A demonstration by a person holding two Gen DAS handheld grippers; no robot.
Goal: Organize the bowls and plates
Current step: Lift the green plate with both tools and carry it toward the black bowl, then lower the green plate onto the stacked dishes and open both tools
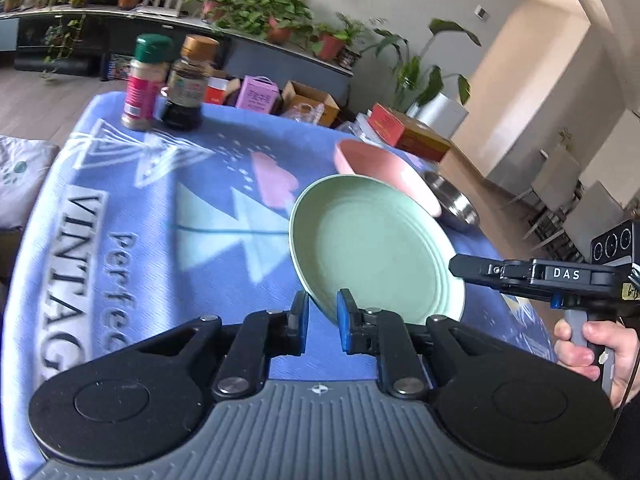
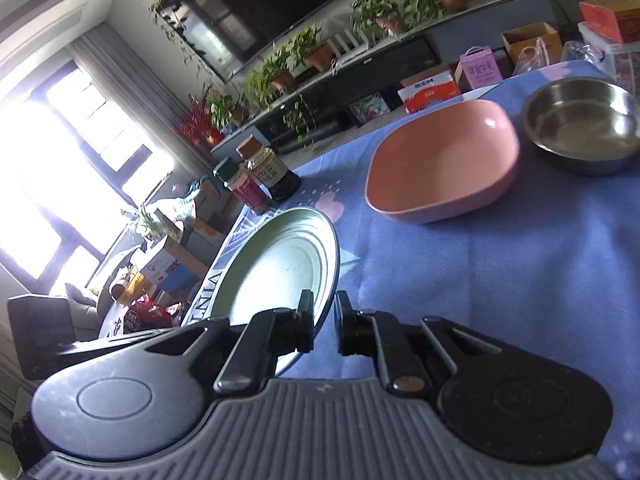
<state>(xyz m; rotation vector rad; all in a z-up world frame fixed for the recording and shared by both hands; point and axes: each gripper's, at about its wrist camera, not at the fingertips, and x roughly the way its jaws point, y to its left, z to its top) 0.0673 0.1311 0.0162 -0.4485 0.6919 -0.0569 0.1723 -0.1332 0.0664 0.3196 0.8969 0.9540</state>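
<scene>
Above the blue printed tablecloth (image 1: 200, 240): a round pale green plate (image 1: 372, 248) hangs tilted, its near rim caught by both grippers.
Left gripper (image 1: 322, 320): its blue-padded fingers (image 1: 343, 316) stand narrow, clamped on the plate's near rim; the rim runs down between the two pads, one pad on the plate's face, the other on its underside.
Right gripper (image 2: 323, 322): its black fingers (image 2: 306, 320) are drawn close on the plate's edge, which passes between them; in the left wrist view it comes in from the right and meets the plate's right rim.
Hand (image 1: 600, 348): a person's hand grips the right gripper's handle, to the right of the plate.
Pink rounded-square plastic bowl (image 2: 442, 162): rests on the cloth just beyond the plate, apart from it.
Round stainless steel bowl (image 2: 582, 124): sits on the cloth beyond the plate, just beside the pink bowl on the far side from the plate.
Green-capped spice jar (image 1: 146, 84): upright on the cloth's far edge, well apart from the plate.
Dark sauce bottle with a gold cap (image 1: 188, 84): upright, just beside the spice jar, equally far from the plate.
</scene>
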